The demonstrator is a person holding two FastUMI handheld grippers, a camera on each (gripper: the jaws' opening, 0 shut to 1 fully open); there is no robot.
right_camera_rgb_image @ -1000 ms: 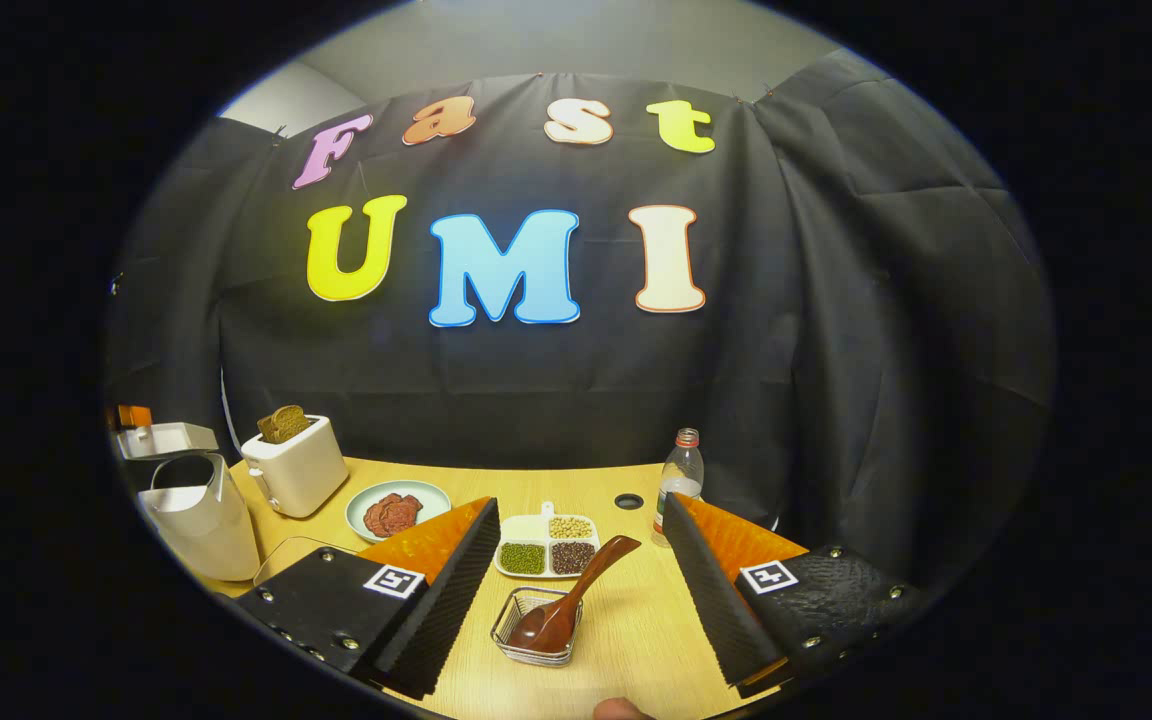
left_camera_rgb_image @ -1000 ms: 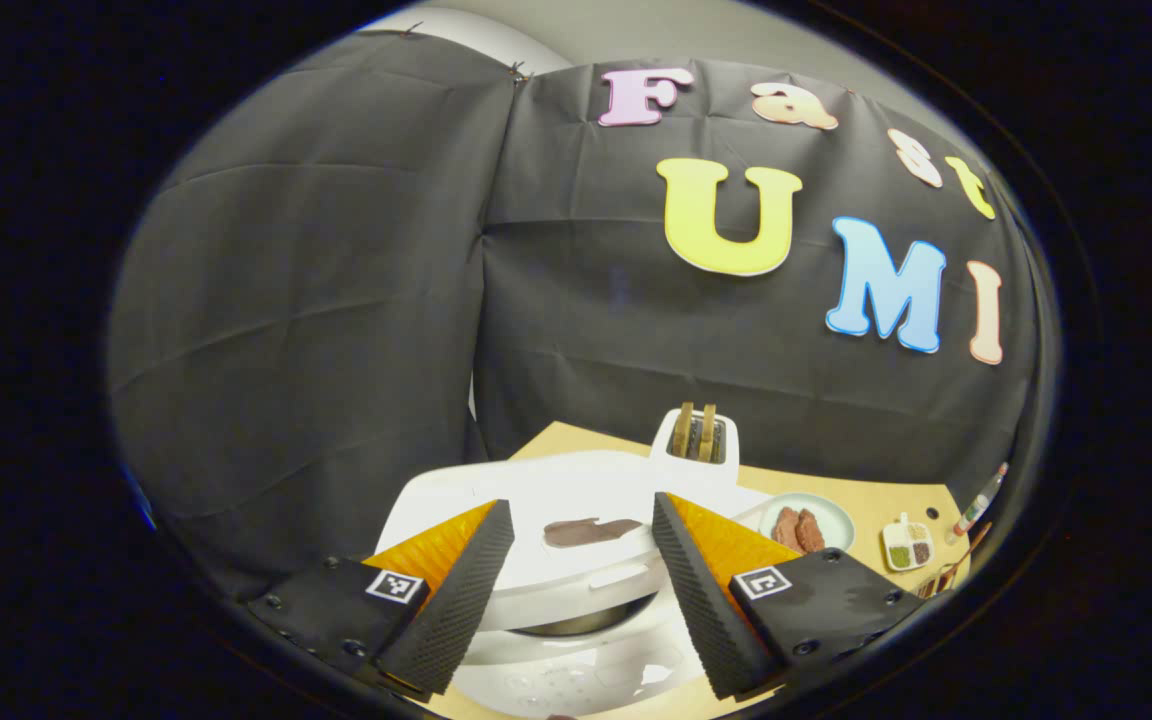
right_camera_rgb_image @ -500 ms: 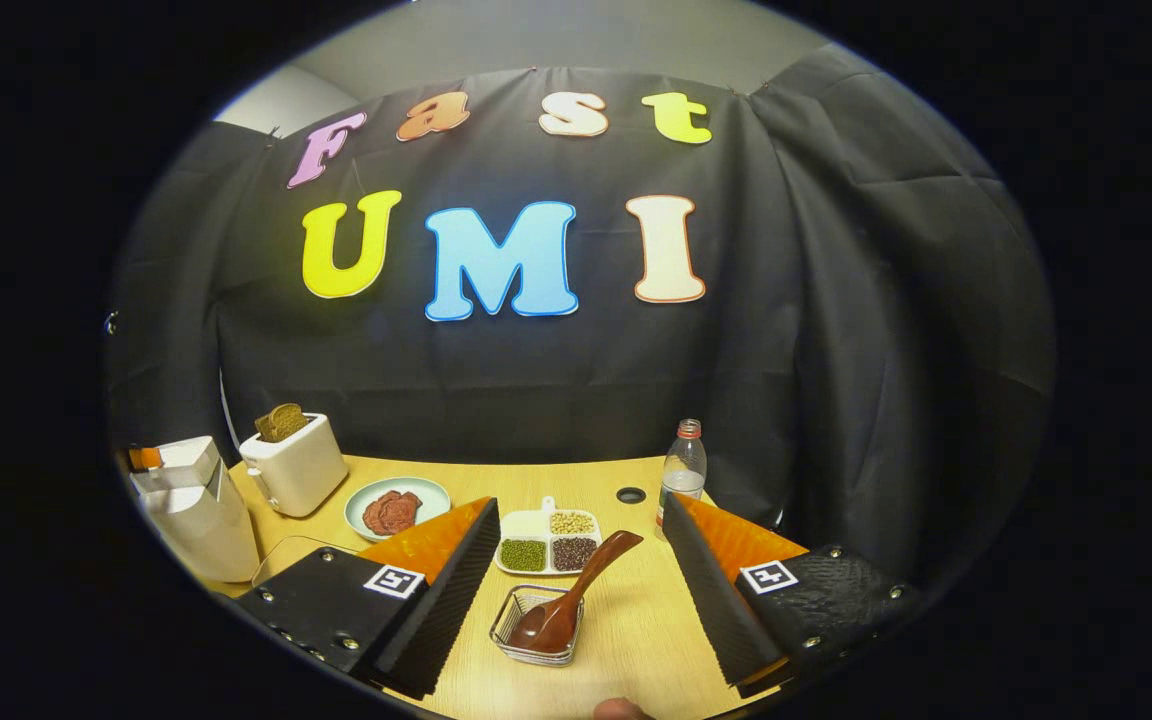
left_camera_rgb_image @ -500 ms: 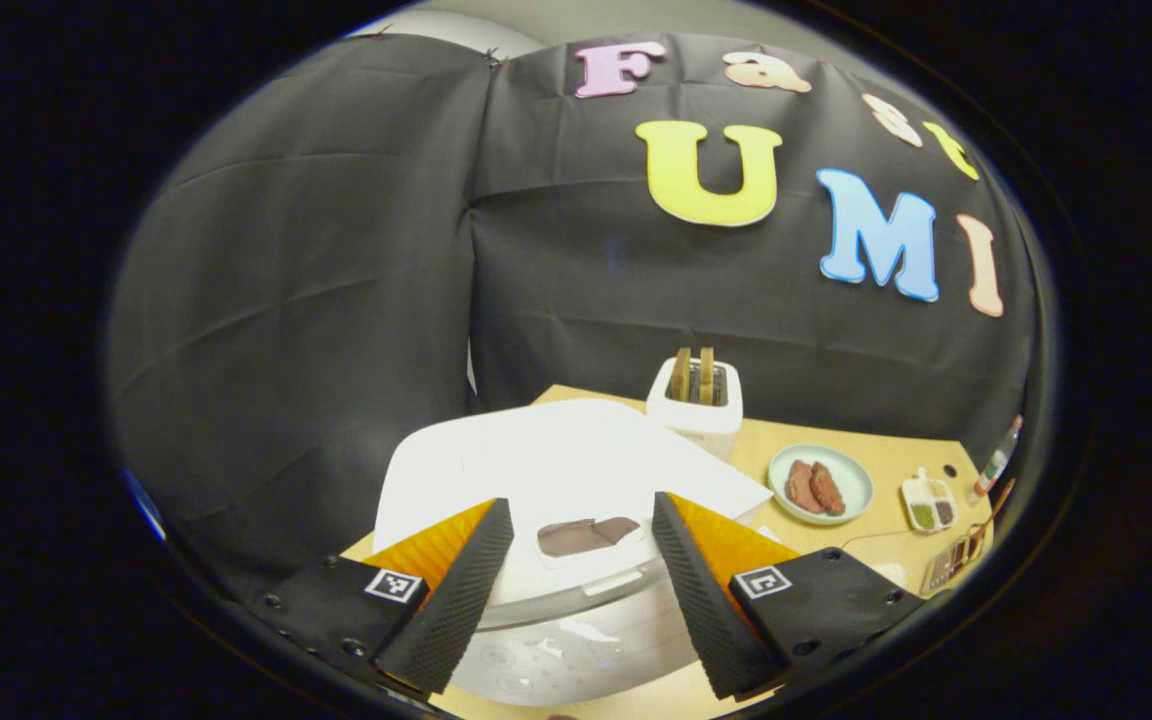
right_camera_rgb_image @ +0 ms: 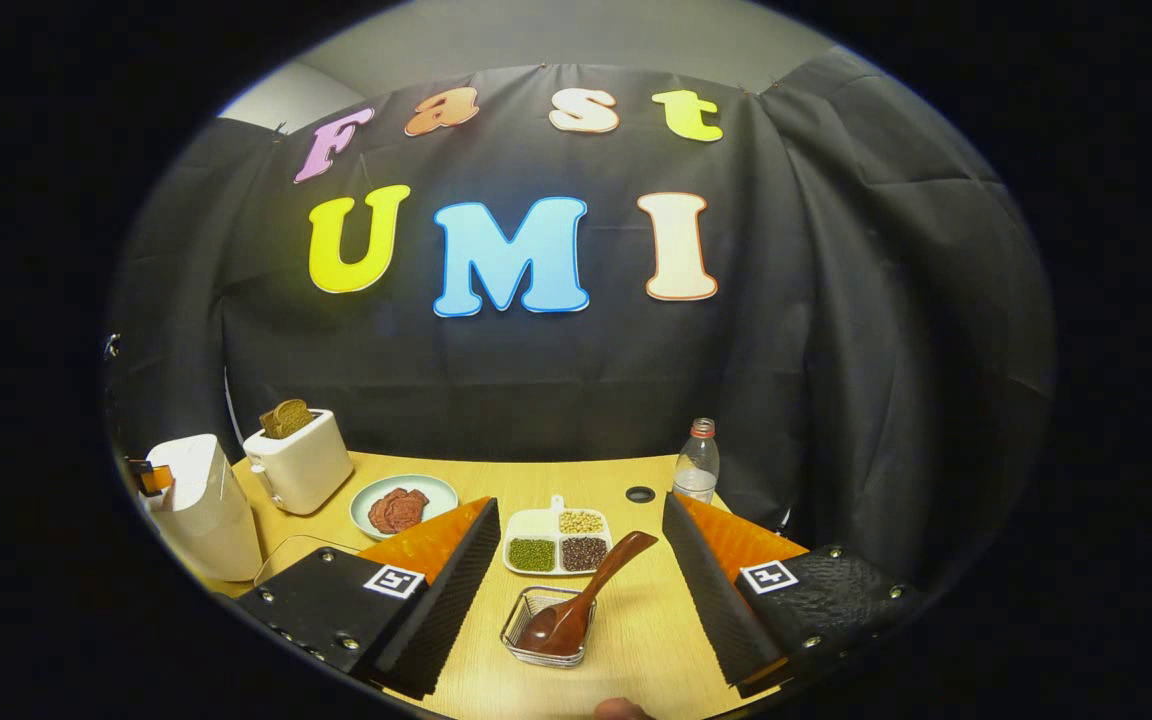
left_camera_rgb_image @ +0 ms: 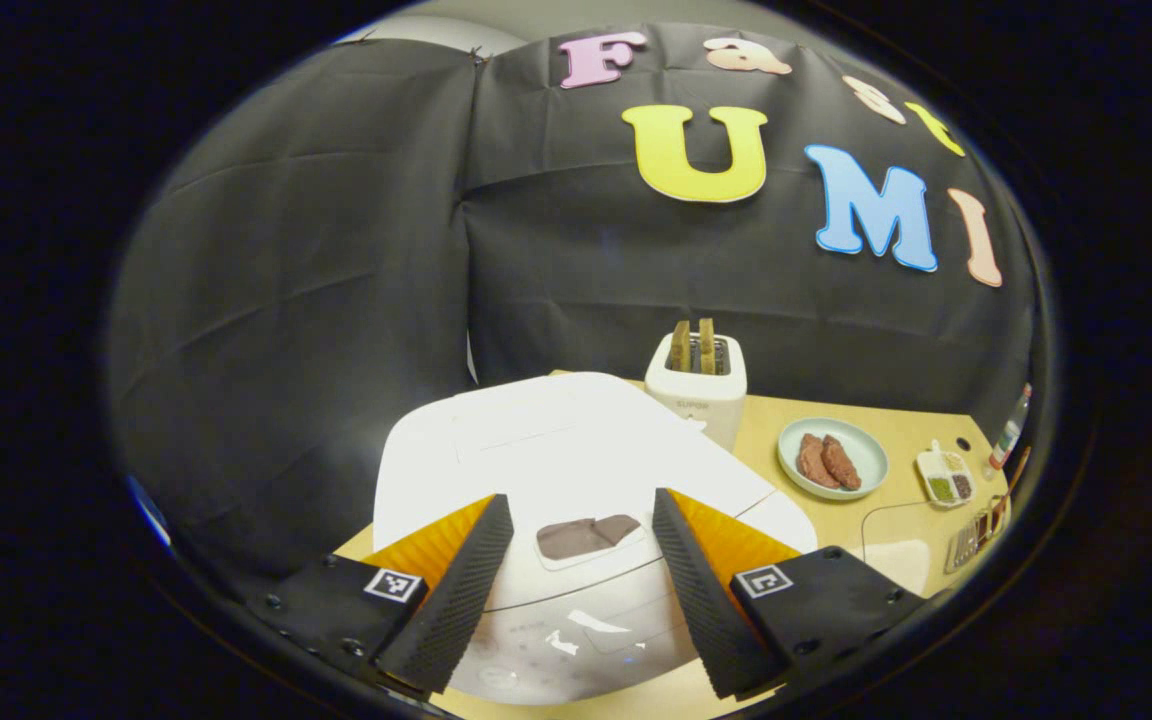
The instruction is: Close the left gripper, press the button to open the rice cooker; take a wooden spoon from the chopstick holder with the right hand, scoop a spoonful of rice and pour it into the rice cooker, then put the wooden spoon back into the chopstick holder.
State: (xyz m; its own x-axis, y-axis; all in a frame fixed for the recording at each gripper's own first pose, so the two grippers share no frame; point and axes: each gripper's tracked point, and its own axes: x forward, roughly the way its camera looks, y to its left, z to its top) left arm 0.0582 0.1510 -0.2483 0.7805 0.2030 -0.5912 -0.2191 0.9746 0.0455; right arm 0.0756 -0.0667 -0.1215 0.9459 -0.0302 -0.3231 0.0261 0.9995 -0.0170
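The white rice cooker (left_camera_rgb_image: 556,450) stands right below my left gripper (left_camera_rgb_image: 581,503), its lid down. The brown button (left_camera_rgb_image: 586,535) on the lid's front shows between the open fingers, which hold nothing. In the right gripper view the cooker (right_camera_rgb_image: 201,510) stands at the far left of the table. My right gripper (right_camera_rgb_image: 578,510) is open above the table. The wooden spoon (right_camera_rgb_image: 586,595) leans in the small wire chopstick holder (right_camera_rgb_image: 516,628) between and beyond its fingers, bowl down and handle tilted up to the right. A white divided dish (right_camera_rgb_image: 556,540) of grains lies just behind the holder.
A white toaster (right_camera_rgb_image: 298,460) with bread stands beside the cooker. Next to it lies a plate of meat (right_camera_rgb_image: 403,505). A clear bottle (right_camera_rgb_image: 698,465) stands at the back right by a round hole (right_camera_rgb_image: 640,494) in the wooden table (right_camera_rgb_image: 636,620). Black cloth walls close in behind.
The cooker's lid has gone from partly raised to fully down. The left gripper view has shifted with it, showing more of the lid and table. The right gripper has barely moved.
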